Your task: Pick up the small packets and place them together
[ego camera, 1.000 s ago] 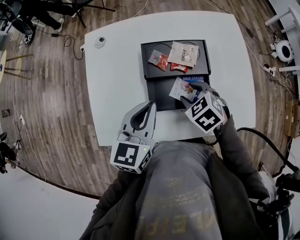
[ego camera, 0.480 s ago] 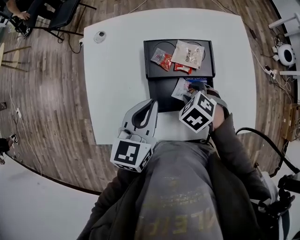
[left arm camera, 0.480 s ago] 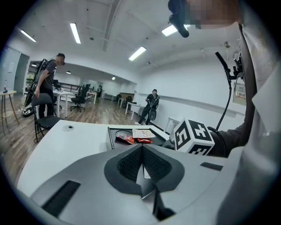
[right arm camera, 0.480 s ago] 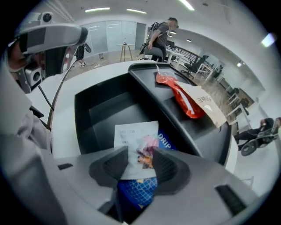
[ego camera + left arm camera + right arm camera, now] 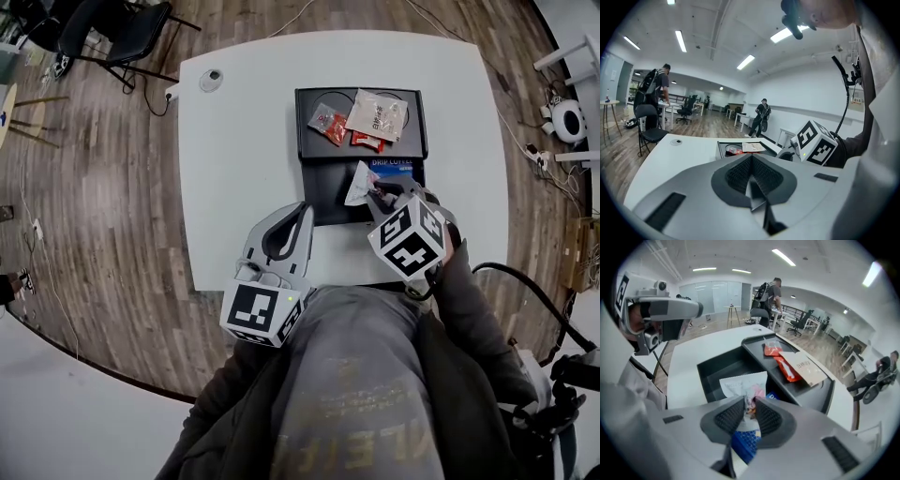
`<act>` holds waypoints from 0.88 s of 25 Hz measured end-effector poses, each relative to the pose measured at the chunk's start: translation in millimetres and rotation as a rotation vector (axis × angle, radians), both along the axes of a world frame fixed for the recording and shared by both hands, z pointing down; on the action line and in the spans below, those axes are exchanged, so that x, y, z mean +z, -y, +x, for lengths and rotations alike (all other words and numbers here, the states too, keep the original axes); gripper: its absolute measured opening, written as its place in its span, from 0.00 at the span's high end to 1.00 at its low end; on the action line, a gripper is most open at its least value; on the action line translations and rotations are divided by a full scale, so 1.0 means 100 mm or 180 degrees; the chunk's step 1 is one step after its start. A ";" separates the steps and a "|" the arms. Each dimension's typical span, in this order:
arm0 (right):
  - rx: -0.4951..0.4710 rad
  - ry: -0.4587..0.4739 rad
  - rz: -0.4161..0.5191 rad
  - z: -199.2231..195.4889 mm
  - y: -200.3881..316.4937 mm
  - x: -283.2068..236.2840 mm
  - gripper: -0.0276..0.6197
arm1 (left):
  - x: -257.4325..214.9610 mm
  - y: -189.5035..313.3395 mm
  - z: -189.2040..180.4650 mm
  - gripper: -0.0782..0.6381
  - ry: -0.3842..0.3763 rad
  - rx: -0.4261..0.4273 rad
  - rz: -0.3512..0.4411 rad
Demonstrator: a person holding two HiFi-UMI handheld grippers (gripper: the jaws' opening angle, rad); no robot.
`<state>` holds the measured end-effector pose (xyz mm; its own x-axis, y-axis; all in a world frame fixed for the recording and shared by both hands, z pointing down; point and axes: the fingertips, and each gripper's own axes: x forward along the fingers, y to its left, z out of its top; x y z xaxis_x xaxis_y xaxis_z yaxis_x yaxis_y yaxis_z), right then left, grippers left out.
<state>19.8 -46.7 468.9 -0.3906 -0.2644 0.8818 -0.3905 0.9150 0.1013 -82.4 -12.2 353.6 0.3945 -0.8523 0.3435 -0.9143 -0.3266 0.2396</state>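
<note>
Black tray [image 5: 301, 122] on tabletop [image 5: 244, 141]. Far compartment: red packets [image 5: 330, 123], beige packet [image 5: 377, 114]. Near compartment: blue drip-coffee packet [image 5: 394, 167]. R claw [image 5: 750, 405] just closed in, pinching white packet [image 5: 740, 383]. L claw [image 5: 751, 164] jaws together, holding nothing.

Small white packet [image 5: 359, 184] tilted up, red packets [image 5: 330, 126] beside flat beige packet [image 5: 377, 114]

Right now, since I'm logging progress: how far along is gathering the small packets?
Done: two red packets and a beige packet lie together in the tray's far compartment. In hand: the right gripper, whose jaws have just been closing, pinches a white packet in the near compartment. Left: carrying it over, then probably the blue packet. The left gripper is shut, empty.
</note>
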 end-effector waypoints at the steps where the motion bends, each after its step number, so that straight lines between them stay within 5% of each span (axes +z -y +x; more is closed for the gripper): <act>1: -0.0020 0.0034 0.0021 -0.02 -0.04 -0.05 0.83 | -0.02 -0.03 0.02 0.90 -0.0004 0.0010 0.0028; 8: -0.0066 0.0229 0.0163 -0.09 -0.22 -0.42 0.83 | -0.21 -0.13 0.07 0.90 0.0013 0.0079 0.0228; 22: 0.0160 0.0512 0.0658 -0.05 0.52 -1.07 0.83 | -0.24 -0.06 0.05 0.90 0.0037 -0.0049 0.0199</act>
